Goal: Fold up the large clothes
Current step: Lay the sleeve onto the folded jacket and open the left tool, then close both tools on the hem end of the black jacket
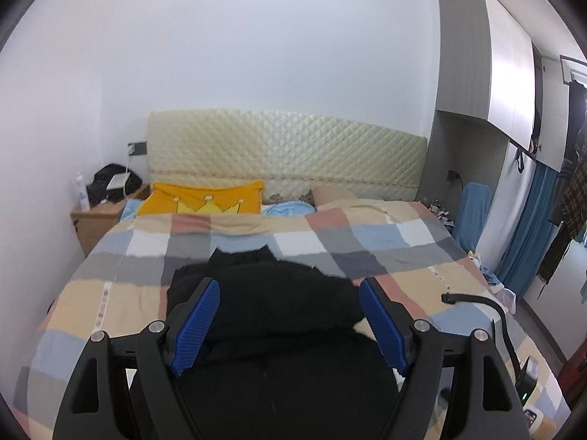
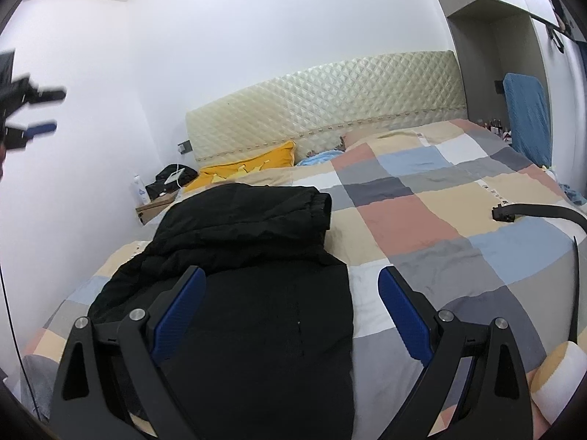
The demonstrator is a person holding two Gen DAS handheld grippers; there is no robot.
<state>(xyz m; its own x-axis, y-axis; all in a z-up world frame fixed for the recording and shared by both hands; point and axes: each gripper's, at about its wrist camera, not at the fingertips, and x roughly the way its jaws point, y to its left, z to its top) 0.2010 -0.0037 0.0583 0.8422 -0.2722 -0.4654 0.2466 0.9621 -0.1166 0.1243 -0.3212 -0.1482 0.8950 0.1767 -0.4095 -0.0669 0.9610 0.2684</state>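
A large black padded jacket (image 2: 256, 256) lies folded on the checked bedspread (image 2: 440, 220), its upper part doubled over toward the headboard. In the left wrist view the same jacket (image 1: 264, 311) fills the space below my left gripper (image 1: 290, 286), which hovers above it, open and empty. My right gripper (image 2: 291, 275) is also open, low over the jacket's right edge, nothing between its blue pads. The left gripper (image 2: 44, 110) shows blurred and raised at the far left of the right wrist view.
A yellow crown pillow (image 1: 205, 201) and quilted headboard (image 1: 286, 146) stand at the far end. A wooden nightstand (image 1: 99, 220) with a bottle and black bag is at the left. A black strap with buckle (image 2: 532, 212) lies on the bedspread at the right. Wardrobe and blue curtain are on the right.
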